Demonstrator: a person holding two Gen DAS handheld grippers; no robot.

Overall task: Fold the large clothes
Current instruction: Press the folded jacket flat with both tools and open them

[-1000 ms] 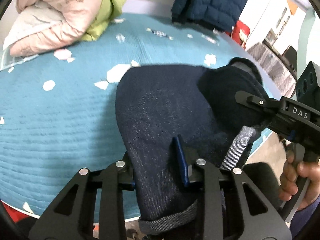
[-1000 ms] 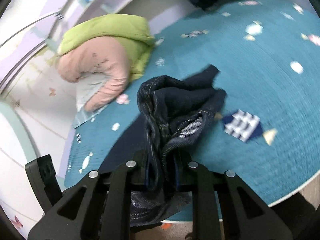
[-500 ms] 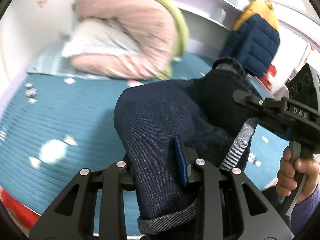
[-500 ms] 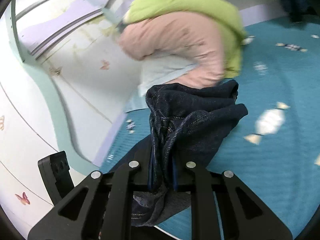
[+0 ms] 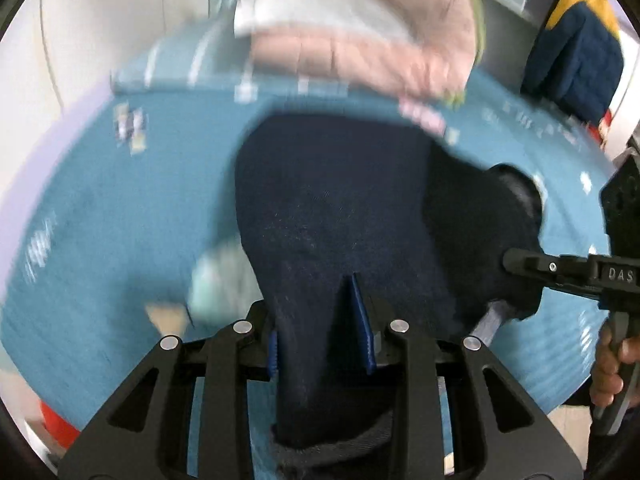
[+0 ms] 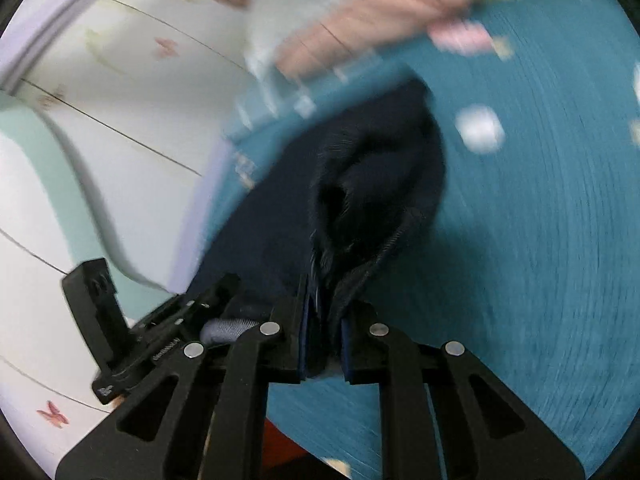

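Observation:
Dark blue jeans [image 5: 340, 208] hang between both grippers over the teal bedspread [image 5: 120, 208]. My left gripper [image 5: 320, 320] is shut on a thick fold of the denim near a turned-up hem. My right gripper [image 6: 324, 320] is shut on another bunched part of the jeans [image 6: 360, 184], which spread out ahead of it toward the bed. The right gripper also shows at the right edge of the left wrist view [image 5: 568, 272], held by a hand. The left gripper shows at the lower left of the right wrist view [image 6: 160, 340]. Both views are motion-blurred.
A pink and white quilt pile [image 5: 360, 32] lies at the far side of the bed, also seen in the right wrist view [image 6: 360, 20]. A navy and yellow padded jacket [image 5: 572, 40] sits at the far right. A white panelled wall [image 6: 100, 120] borders the bed.
Both grippers have swung down and toward the bed with the jeans still held. The jeans now hang lower over the bedspread, and the quilt pile has shifted toward the top of both views.

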